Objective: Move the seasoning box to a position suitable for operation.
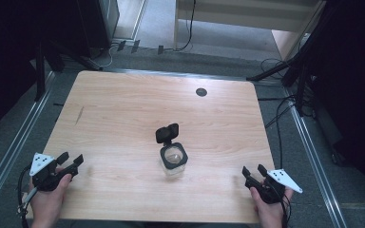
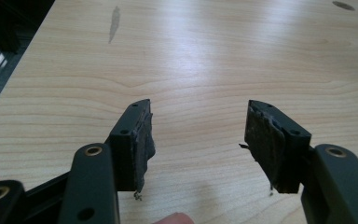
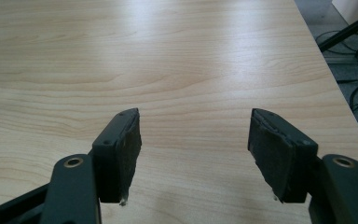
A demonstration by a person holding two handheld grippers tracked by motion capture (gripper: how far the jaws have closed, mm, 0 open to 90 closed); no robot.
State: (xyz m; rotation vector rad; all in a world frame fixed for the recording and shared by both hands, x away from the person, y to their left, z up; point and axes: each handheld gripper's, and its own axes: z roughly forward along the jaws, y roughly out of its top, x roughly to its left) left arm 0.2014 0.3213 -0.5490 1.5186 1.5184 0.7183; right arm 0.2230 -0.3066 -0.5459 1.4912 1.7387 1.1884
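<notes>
Jar [image 1: 173, 161] with flipped-open black lid [image 1: 167, 133] stands mid-desk [image 1: 123, 104], upright, between my hands. Left gripper [image 1: 71, 161] and right gripper [image 1: 254, 170] both empty, fingers apart, roughly equidistant; I judge right marginally nearer.

My high view looked forward and down over the whole table [image 1: 123, 109]. My left gripper view rode low over its near-left part, my right gripper view low over its near-right; all three shared the tabletop.
</notes>
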